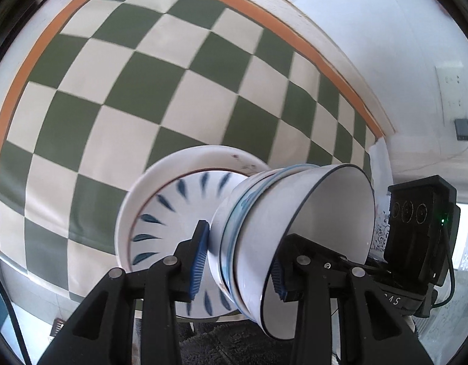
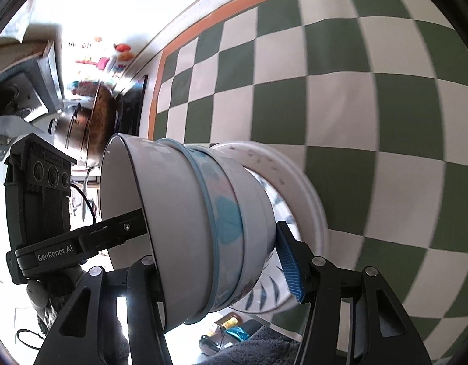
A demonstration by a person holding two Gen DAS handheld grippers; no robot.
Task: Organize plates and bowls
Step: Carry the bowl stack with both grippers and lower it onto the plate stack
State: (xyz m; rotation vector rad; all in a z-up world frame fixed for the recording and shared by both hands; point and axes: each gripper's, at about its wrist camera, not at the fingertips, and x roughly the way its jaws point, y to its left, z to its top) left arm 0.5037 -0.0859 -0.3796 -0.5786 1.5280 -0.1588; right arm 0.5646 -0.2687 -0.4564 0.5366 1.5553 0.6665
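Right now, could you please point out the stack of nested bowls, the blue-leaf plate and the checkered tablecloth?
stack of nested bowls [image 2: 185, 213]: right wrist view, outer wall of the top bowl.
blue-leaf plate [image 1: 170, 213]: left wrist view, patterned inner face.
checkered tablecloth [image 1: 160, 76]: left wrist view, a green square.

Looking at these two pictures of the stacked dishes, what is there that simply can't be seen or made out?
- Left wrist view: the blue-leaf patterned plate is partly hidden by the nested white bowls and the left gripper.
- Right wrist view: the inside of the bowls is turned away, and the cluttered shelf items are overexposed and too small.
- Both views: the checked green-and-white tablecloth is motion-blurred.
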